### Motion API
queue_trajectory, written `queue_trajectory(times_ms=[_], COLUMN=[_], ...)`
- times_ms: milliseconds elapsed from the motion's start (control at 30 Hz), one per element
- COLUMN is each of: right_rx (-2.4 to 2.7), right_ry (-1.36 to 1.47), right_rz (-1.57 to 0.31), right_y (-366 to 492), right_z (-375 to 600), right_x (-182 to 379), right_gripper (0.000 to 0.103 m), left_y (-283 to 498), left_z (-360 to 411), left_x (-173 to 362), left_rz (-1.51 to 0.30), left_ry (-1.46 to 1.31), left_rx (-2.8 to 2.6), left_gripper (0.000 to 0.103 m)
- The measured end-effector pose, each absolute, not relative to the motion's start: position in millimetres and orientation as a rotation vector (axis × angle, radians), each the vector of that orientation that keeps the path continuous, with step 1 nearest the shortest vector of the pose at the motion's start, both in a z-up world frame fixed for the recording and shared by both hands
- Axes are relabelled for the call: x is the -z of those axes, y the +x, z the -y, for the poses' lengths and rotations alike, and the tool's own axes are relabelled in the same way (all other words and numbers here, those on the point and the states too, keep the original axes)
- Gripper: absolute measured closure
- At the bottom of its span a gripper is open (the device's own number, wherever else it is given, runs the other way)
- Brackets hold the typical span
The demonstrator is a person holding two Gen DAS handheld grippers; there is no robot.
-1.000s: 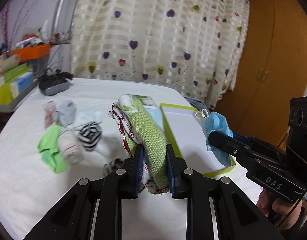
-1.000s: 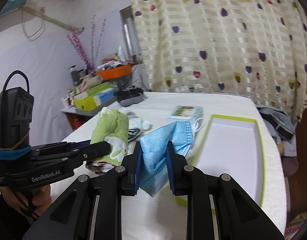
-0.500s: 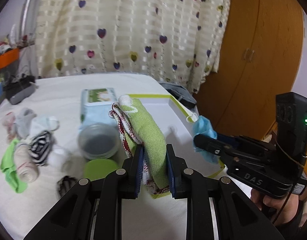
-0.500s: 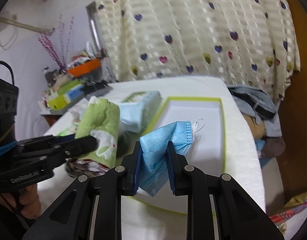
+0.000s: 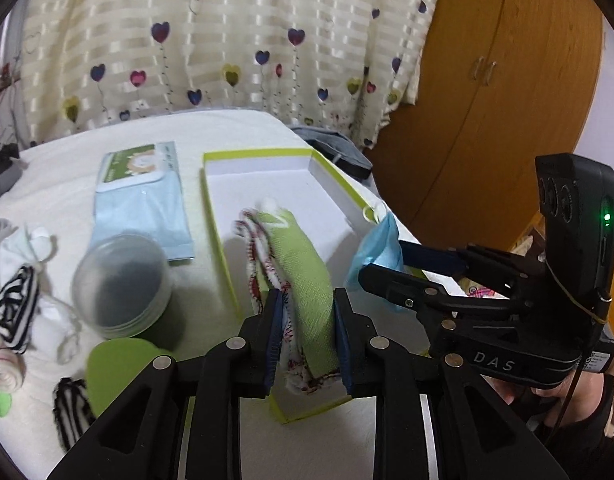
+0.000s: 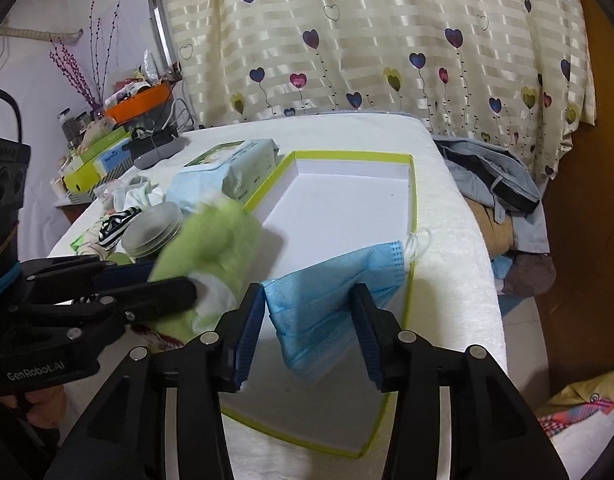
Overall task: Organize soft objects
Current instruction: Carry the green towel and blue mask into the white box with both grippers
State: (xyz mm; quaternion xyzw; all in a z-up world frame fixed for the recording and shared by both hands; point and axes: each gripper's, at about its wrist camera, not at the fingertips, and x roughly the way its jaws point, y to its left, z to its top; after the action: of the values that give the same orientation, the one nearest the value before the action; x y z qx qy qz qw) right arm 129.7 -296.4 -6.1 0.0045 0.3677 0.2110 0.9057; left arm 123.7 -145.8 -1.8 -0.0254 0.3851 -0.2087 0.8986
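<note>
White bed (image 6: 447, 216): green-rimmed box (image 6: 414, 200), wipes pack (image 5: 141, 196), jar (image 5: 121, 286), socks (image 5: 17, 308).

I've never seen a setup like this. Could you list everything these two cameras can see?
box: one, white with lime rim, on the white cover
rolled cloth: one, green with red-stitched edge, over the box
face mask: one, blue, over the box
wipes pack: one, pale blue, left of the box
jar: one, clear, in front of the wipes pack
lid: one, green, beside the jar
socks: several, white and striped, far left
white cover: one, under everything
curtain: one, cream with hearts, behind
wardrobe: one, brown, right
left claw: black, just been opening, pads still touching the rolled cloth
right claw: black, just been opening, face mask loose between its pads
</note>
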Motion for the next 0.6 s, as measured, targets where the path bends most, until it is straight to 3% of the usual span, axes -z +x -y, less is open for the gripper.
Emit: queue_trajectory(times_ms=[567,600], right_rx=[-0.294,-0.275], right_ry=[0.083,0.075], right_rz=[-0.773,-0.791], right_y=[143.9,146.4], right_z=[331.2,332.3], right_x=[11.8,15.5], right_gripper=[0.056,0.065], left_y=[123.3,122.6], left_z=[147.0,148.0], left_x=[14.6,15.8], left_rz=[-0.832,-0.839], left_ry=[-0.069,-0.069], left_rx=[0.431,0.431], left_gripper=[0.072,0.072])
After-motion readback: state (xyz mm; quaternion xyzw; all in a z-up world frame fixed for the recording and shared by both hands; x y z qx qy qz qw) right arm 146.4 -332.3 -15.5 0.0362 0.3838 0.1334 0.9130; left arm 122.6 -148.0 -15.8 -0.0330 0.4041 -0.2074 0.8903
